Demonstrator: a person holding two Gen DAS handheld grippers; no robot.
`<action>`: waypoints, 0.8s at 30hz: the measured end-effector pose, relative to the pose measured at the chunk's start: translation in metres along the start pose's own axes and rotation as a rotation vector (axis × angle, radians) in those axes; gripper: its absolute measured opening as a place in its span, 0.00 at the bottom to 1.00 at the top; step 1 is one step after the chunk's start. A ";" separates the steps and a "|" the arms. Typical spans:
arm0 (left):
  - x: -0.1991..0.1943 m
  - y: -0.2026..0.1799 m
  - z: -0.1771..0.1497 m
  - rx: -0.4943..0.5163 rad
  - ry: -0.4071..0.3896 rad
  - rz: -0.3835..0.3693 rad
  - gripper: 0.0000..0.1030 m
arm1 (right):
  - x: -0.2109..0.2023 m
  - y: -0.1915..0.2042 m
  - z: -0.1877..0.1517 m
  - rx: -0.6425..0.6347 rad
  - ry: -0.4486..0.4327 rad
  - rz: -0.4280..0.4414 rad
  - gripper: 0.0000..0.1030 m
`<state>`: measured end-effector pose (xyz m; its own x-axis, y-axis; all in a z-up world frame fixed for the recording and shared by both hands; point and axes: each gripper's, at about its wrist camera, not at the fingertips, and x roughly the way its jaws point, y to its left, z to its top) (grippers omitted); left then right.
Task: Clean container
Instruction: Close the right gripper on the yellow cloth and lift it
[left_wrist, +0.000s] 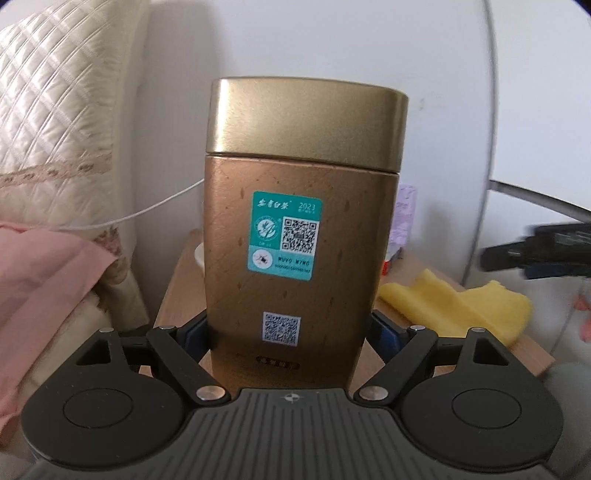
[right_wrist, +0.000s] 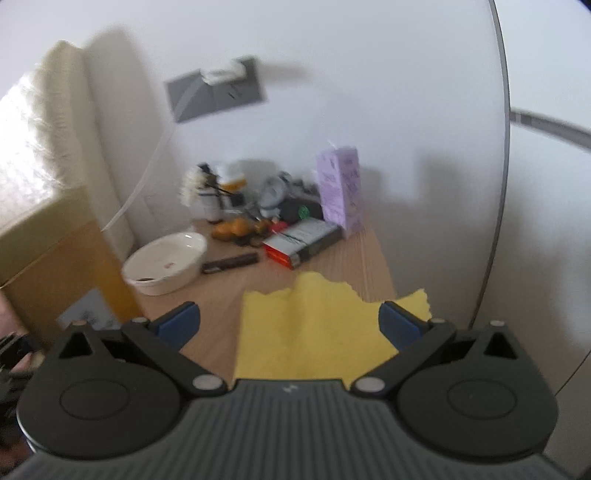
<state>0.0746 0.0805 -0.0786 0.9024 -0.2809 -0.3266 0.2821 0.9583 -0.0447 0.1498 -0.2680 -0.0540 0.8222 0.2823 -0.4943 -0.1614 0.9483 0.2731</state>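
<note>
Between the left gripper's (left_wrist: 290, 332) closed pads the tin (left_wrist: 299, 236) stands clamped upright, steadied for wiping, while the right gripper (right_wrist: 288, 325) gapes empty above the cloth (right_wrist: 314, 332).

The left gripper (left_wrist: 291, 328) clamps the lower body of a bronze container (left_wrist: 299, 266) with a gold lid (left_wrist: 306, 122), which stands upright between its blue pads. To the right, a yellow cloth (left_wrist: 458, 302) lies on the wooden table (left_wrist: 177, 295), with the right gripper (left_wrist: 535, 251) blurred above it.
</note>
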 end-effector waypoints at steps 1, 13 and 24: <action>-0.001 0.003 -0.001 0.009 -0.007 -0.021 0.85 | 0.010 -0.002 -0.001 -0.006 0.002 -0.013 1.00; 0.000 0.007 -0.009 0.020 -0.042 -0.064 0.85 | 0.067 0.013 -0.026 -0.125 0.090 -0.081 0.17; -0.002 -0.017 -0.019 0.049 -0.065 0.034 0.78 | 0.011 -0.005 0.008 0.550 -0.073 0.460 0.14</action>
<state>0.0621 0.0659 -0.0951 0.9306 -0.2521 -0.2654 0.2646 0.9643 0.0118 0.1643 -0.2710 -0.0540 0.7743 0.6071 -0.1786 -0.2175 0.5204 0.8258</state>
